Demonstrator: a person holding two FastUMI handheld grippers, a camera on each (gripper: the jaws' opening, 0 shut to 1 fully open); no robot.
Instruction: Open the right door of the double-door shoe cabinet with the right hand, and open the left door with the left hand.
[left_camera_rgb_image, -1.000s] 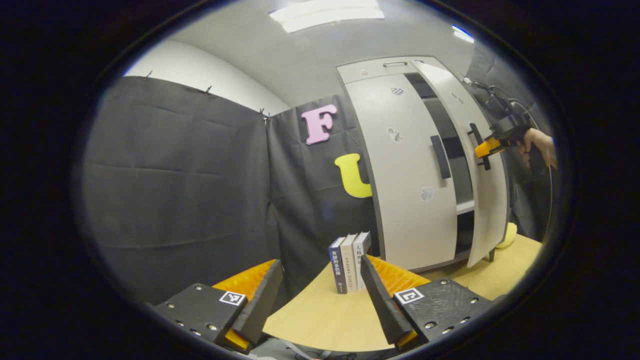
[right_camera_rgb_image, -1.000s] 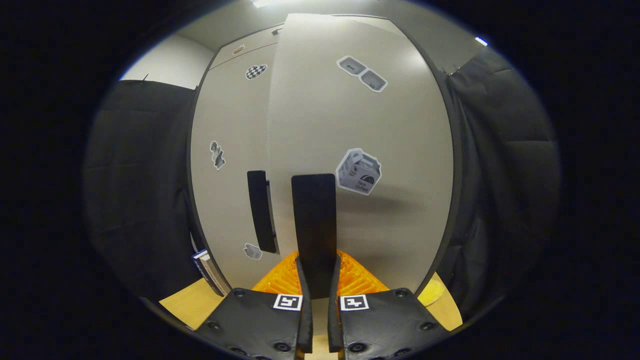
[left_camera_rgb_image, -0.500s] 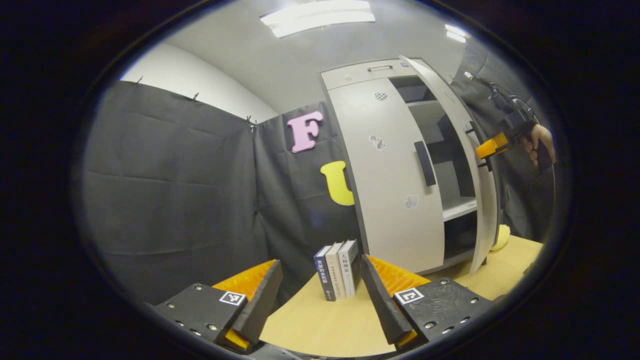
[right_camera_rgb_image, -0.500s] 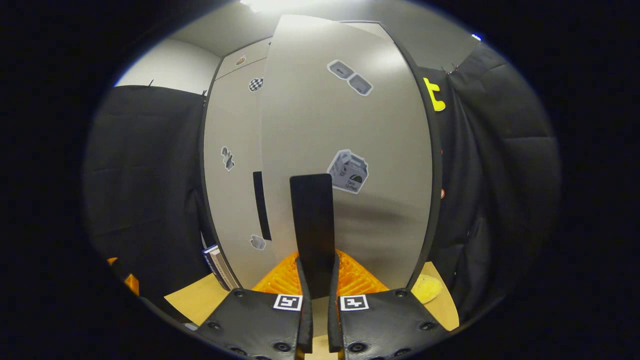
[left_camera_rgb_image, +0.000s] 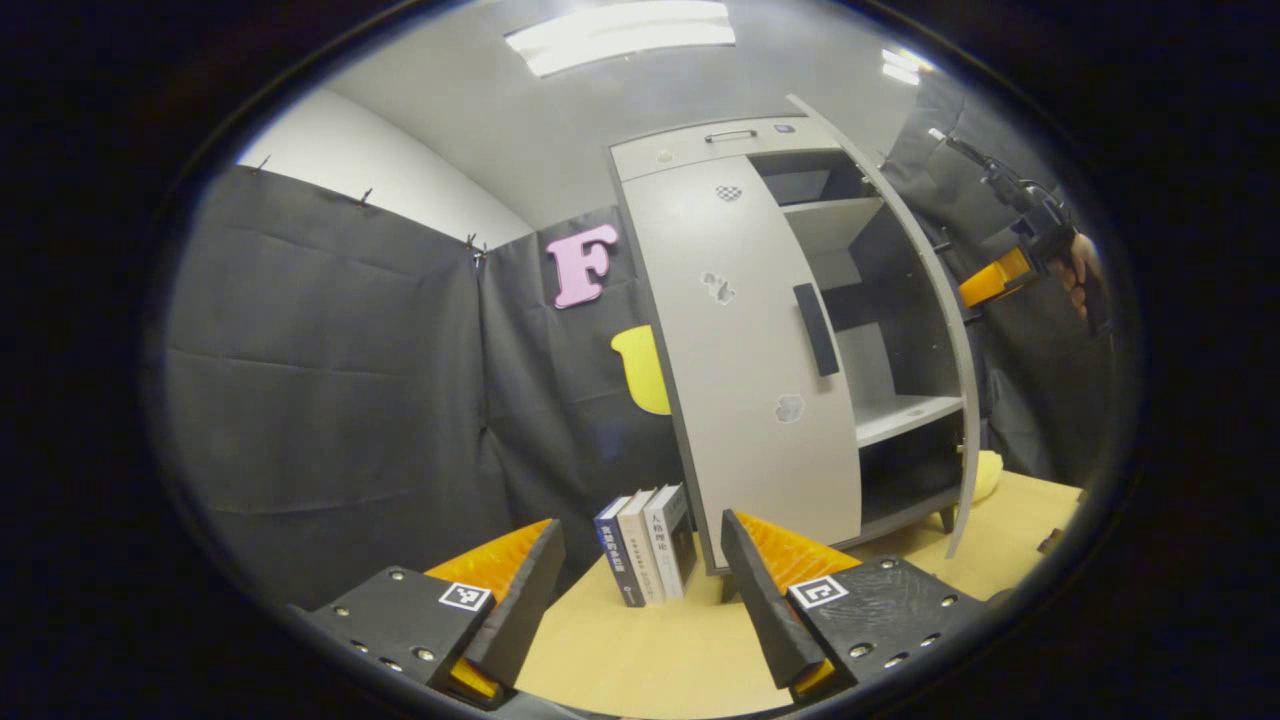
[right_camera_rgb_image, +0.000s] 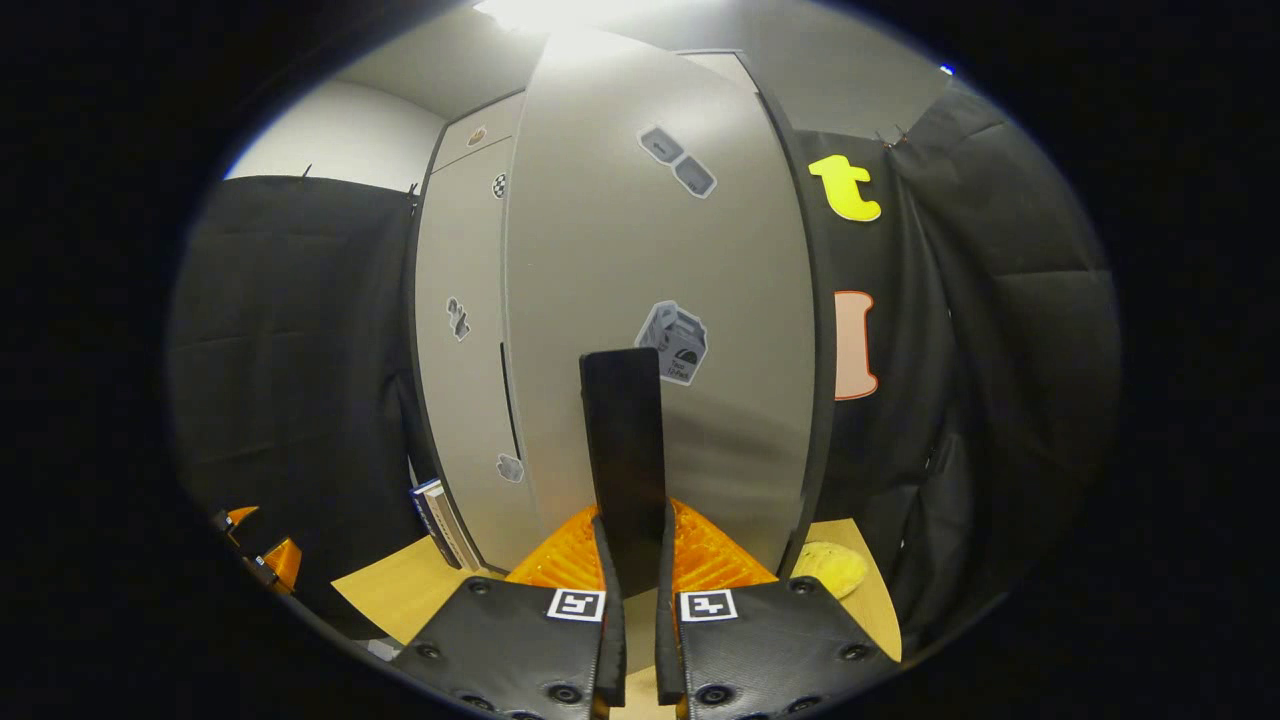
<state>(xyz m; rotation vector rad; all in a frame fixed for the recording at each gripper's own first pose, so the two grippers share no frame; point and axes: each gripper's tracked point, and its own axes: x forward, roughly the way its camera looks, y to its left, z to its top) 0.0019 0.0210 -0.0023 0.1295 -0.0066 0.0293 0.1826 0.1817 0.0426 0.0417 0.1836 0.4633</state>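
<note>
- Left gripper view: the left gripper (left_camera_rgb_image: 640, 590) hangs low over the wooden table (left_camera_rgb_image: 650, 660) with its fingers wide apart and nothing between them, well short of the shoe cabinet (left_camera_rgb_image: 790, 340). That reads as a ready pose: jaws already spread for a handle it has not reached.
- Its target, the left door (left_camera_rgb_image: 745, 370), is shut, its dark vertical handle (left_camera_rgb_image: 816, 328) untouched near the door's inner edge.
- The right door (left_camera_rgb_image: 925, 330) stands swung out, seen nearly edge-on, and the shelves (left_camera_rgb_image: 905, 415) inside are exposed. Beyond it the right gripper (left_camera_rgb_image: 990, 282) reaches to the door's outer face, held by a hand (left_camera_rgb_image: 1080, 275).
- A row of books (left_camera_rgb_image: 648, 545) stands upright on the table just beside the cabinet's left side, close to the path the left door would take in my judgement.
- Right gripper view: the right gripper (right_camera_rgb_image: 633, 560) has its fingers closed together on the right door's handle (right_camera_rgb_image: 624, 450), which rises straight up between them. Gripping low on the bar and square to the door lets the pull follow the hinge arc.
- A yellow object (right_camera_rgb_image: 832, 568) lies on the table by the door's lower right corner.
- The left door (right_camera_rgb_image: 460, 330) shows as a narrow strip to the left, closed.
</note>
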